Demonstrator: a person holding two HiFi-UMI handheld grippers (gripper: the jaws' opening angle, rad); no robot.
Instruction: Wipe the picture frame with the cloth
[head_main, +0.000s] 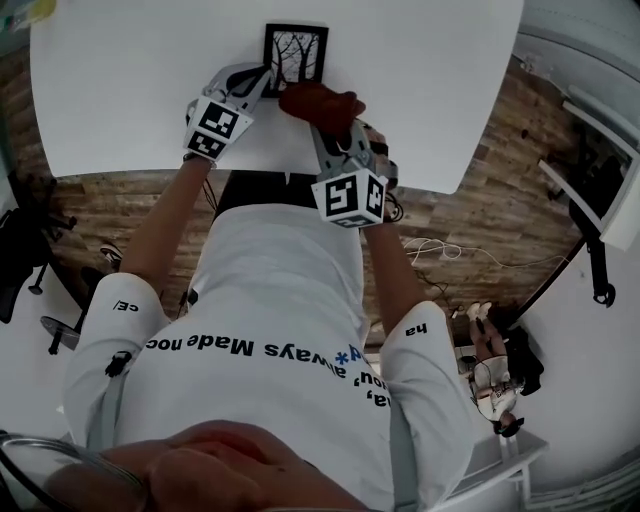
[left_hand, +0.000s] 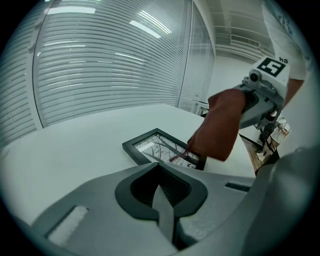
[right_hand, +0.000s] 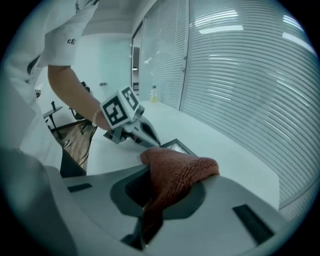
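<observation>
On the white tabletop (head_main: 120, 90), the black picture frame (head_main: 296, 52) lies flat just beyond the right gripper (head_main: 322, 128), whose jaws clamp a rust-red cloth (head_main: 320, 102) at the frame's near edge; the left gripper (head_main: 258, 78), closed on nothing, sits beside its left corner.

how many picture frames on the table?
1. The picture frame lies flat near the far edge of the table, by the cloth in the right gripper. No other shows.
</observation>
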